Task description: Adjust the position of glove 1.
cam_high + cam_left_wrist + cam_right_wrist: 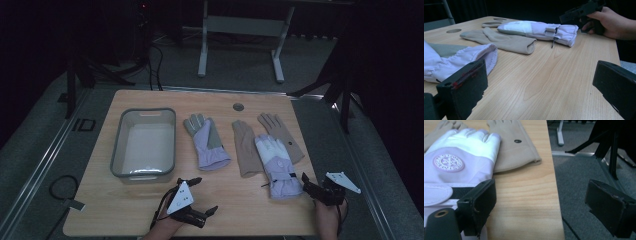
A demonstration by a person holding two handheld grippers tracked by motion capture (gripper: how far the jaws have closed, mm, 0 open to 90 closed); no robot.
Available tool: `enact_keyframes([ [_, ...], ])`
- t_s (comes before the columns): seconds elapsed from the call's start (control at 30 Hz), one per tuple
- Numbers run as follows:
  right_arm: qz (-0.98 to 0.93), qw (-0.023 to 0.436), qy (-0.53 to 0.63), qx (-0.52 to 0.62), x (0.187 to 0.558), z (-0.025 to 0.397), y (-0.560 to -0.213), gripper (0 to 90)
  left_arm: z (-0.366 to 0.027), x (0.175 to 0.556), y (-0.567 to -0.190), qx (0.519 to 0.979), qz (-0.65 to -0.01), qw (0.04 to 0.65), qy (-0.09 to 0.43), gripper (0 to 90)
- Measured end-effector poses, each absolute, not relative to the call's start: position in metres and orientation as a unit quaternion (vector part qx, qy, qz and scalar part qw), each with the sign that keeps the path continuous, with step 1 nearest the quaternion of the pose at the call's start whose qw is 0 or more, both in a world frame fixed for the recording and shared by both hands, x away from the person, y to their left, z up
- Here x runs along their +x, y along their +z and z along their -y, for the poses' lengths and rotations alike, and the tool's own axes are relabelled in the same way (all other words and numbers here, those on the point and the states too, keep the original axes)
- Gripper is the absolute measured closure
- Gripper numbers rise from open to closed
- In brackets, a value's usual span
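Note:
Four gloves lie on the wooden table. A lilac glove with a grey palm is in the middle, with two beige gloves to its right. A lilac-and-white glove lies over the beige pair. My left gripper stands open near the front edge, empty, and points right across the table. My right gripper is open at the front right corner. In the right gripper view its left jaw is beside the lilac-and-white glove at the cuff, and its right jaw hangs past the table edge.
A grey empty bin stands at the table's left. A round cable hole sits near the far edge. In the left gripper view, bare wood lies between my jaws, and a hand holds the other gripper beyond. Stand legs rise from the floor behind.

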State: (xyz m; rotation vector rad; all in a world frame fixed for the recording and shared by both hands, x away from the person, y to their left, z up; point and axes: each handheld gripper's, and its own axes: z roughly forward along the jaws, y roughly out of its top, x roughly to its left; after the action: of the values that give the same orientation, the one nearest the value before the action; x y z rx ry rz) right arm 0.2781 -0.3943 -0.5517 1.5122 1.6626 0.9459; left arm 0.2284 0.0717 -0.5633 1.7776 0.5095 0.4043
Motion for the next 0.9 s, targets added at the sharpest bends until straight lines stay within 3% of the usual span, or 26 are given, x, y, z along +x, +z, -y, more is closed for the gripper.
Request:
enact_keyframes([
  [0.37,-0.672,0.296,0.363,0.574,0.28,0.394,-0.532,10.1,-0.074,0.23,-0.563,0.758,-0.225,0.588,0.171,0.0],
  [0.5,-0.67,0.317,0.362,0.565,0.281,0.39,-0.517,10.1,-0.075,0.229,-0.564,0.754,-0.228,0.592,0.171,0.0],
  [0.6,-0.679,0.275,0.384,0.562,0.288,0.389,-0.506,10.1,-0.076,0.23,-0.564,0.753,-0.228,0.594,0.17,0.0],
  [0.73,-0.691,0.289,0.38,0.542,0.292,0.378,-0.492,12.8,-0.076,0.23,-0.564,0.752,-0.227,0.595,0.169,0.0],
  [0.9,-0.709,0.253,0.389,0.531,0.303,0.362,-0.479,11.3,-0.076,0.23,-0.564,0.75,-0.227,0.598,0.166,0.0],
])
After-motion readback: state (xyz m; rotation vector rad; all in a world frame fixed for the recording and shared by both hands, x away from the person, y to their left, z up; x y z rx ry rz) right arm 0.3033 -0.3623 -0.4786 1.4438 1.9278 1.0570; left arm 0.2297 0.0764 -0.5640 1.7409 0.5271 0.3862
